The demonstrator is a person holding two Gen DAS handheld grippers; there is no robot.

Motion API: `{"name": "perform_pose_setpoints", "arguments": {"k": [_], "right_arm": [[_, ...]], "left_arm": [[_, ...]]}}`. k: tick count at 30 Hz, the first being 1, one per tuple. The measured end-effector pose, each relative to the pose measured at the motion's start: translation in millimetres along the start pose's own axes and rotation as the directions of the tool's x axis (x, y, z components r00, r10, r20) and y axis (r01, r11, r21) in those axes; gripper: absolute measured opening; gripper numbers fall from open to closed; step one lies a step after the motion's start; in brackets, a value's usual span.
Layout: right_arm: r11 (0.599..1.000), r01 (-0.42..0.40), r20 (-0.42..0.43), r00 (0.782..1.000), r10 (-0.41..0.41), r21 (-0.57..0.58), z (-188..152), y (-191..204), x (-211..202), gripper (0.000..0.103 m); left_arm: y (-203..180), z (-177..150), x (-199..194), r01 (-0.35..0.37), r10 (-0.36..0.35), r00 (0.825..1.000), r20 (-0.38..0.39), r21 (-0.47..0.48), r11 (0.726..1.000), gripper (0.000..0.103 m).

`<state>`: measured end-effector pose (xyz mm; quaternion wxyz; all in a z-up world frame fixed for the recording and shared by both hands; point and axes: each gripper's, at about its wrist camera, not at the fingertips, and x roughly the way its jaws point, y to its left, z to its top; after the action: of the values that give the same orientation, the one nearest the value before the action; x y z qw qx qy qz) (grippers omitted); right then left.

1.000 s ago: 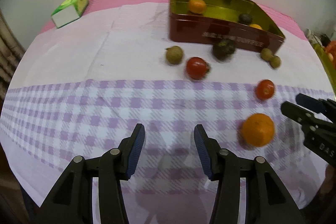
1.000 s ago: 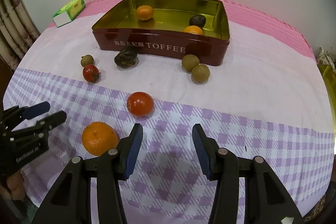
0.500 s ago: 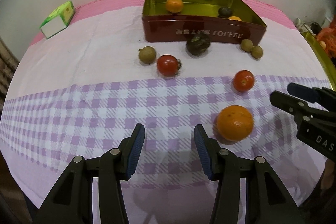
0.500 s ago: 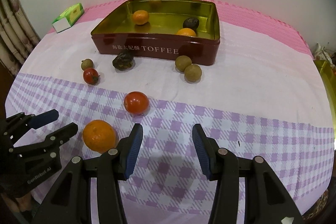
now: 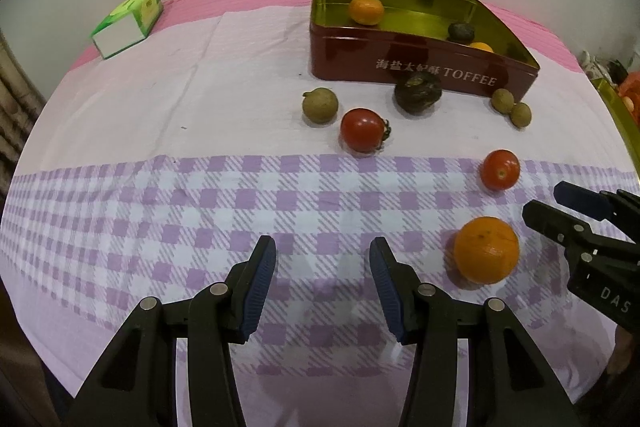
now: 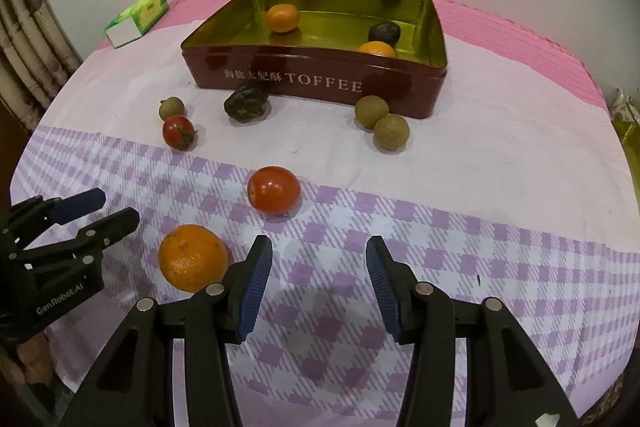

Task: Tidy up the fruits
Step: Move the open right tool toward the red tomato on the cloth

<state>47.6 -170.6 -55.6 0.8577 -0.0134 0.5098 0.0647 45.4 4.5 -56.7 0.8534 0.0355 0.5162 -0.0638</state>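
Note:
A red TOFFEE tin (image 5: 420, 73) (image 6: 320, 83) stands at the back and holds two small oranges (image 6: 283, 18) and a dark fruit (image 6: 384, 32). On the cloth lie a large orange (image 5: 487, 250) (image 6: 193, 257), two tomatoes (image 5: 363, 129) (image 5: 500, 169), a dark wrinkled fruit (image 5: 418, 92), and three brown-green round fruits (image 5: 320, 105) (image 6: 372, 111). My left gripper (image 5: 322, 267) is open and empty above the checked cloth, left of the large orange. My right gripper (image 6: 319, 265) is open and empty, just right of that orange.
A green and white carton (image 5: 128, 23) lies at the back left. The table has a white and purple checked cloth (image 5: 200, 195) over a pink one. A yellow-green container edge (image 5: 620, 123) shows at the far right.
Both grippers have shifted slightly over the cloth; the tin and fruits sit a little differently in each view. Both stay open and empty. No fruit has moved.

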Motion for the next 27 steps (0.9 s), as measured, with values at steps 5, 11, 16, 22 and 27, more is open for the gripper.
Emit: {"name": "perform_pose_setpoints", "arguments": {"k": [5,11,16,22,27], "right_arm": [[1.0,-0.004,-0.004,1.0,0.004,-0.007,3.0,2.1,3.4,0.046],[1.0,-0.004,-0.005,1.0,0.004,-0.018,4.4,5.0,4.6,0.046],[1.0,-0.006,-0.004,1.0,0.006,-0.022,7.2,6.1,7.4,0.046],[0.999,-0.006,-0.009,1.0,0.006,-0.039,10.5,8.7,11.7,0.046],[0.999,-0.005,-0.014,1.0,0.004,-0.054,15.1,12.4,17.2,0.046]], "left_arm": [[3.1,2.7,3.1,-0.004,0.004,1.0,-0.001,-0.004,1.0,0.05],[12.1,17.1,2.4,-0.021,0.02,0.999,0.026,0.013,1.0,0.05],[24.5,24.5,2.8,-0.024,0.024,0.999,0.025,-0.014,1.0,0.05],[25.7,20.4,7.5,-0.014,0.014,1.0,0.012,-0.015,1.0,0.05],[26.4,20.7,11.0,-0.011,0.011,1.0,0.009,-0.02,1.0,0.05]]}}
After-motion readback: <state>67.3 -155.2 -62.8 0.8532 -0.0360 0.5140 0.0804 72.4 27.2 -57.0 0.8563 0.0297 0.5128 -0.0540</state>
